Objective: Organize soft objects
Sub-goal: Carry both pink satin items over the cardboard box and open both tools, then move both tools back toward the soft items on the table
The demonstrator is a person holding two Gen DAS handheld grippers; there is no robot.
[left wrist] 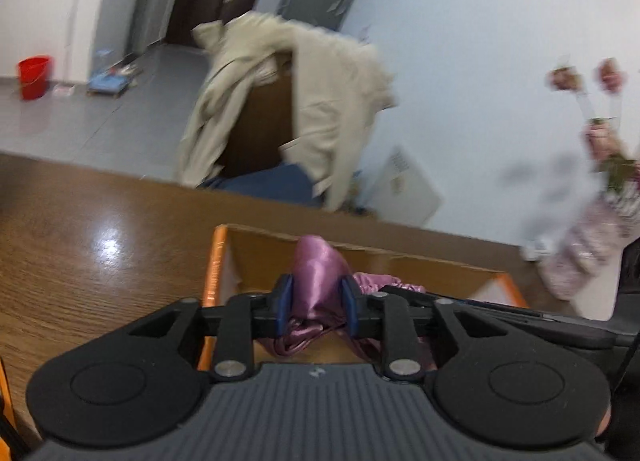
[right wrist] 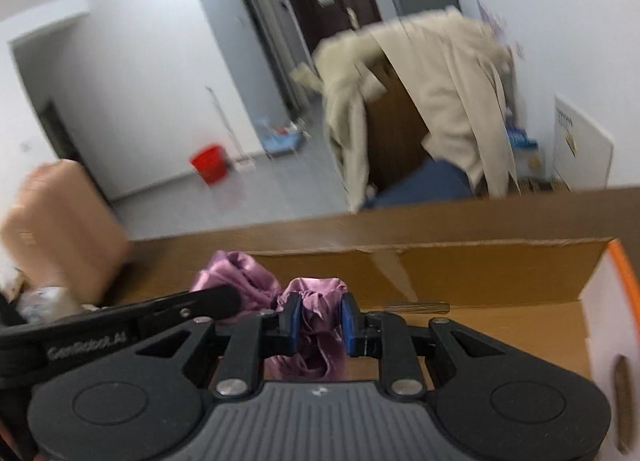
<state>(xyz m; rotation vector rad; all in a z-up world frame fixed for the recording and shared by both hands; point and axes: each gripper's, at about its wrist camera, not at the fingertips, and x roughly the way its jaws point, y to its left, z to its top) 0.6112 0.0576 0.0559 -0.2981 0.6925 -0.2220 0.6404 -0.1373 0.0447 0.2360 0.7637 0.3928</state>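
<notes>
1. The left gripper (left wrist: 316, 297) is clamped on a bunch of pink satin cloth (left wrist: 316, 261); the blue pads (left wrist: 285, 301) press in from both sides, a fold rising above them and crumpled ends hanging below.
2. The right gripper (right wrist: 319, 319) pinches another bunch of the same pink satin cloth (right wrist: 318, 301), its blue pads (right wrist: 294, 321) pressed on either side. The cloth runs on to the left, past the black finger of the other gripper that crosses the right wrist view.
3. So the cloth spans the two grippers side by side, its long axis roughly crosswise between them. Neither hand is plainly nearer; both carry it.
4. Directly below and ahead of both lies an open cardboard box (left wrist: 400, 257) with orange edges (right wrist: 624, 273), its bare floor showing under the hanging fabric. The cloth appears to hang over the opening, left of the box's middle in the right wrist view. Whether its lowest folds touch the floor I cannot tell.
5. The box stands on the wooden desk (left wrist: 100, 221).
6. Beyond the desk a beige coat (left wrist: 320, 101) drapes a chair, with a red bucket (left wrist: 34, 75) on the floor farther back.
7. Judged from this, the coming move is to lower and release straight down.
</notes>
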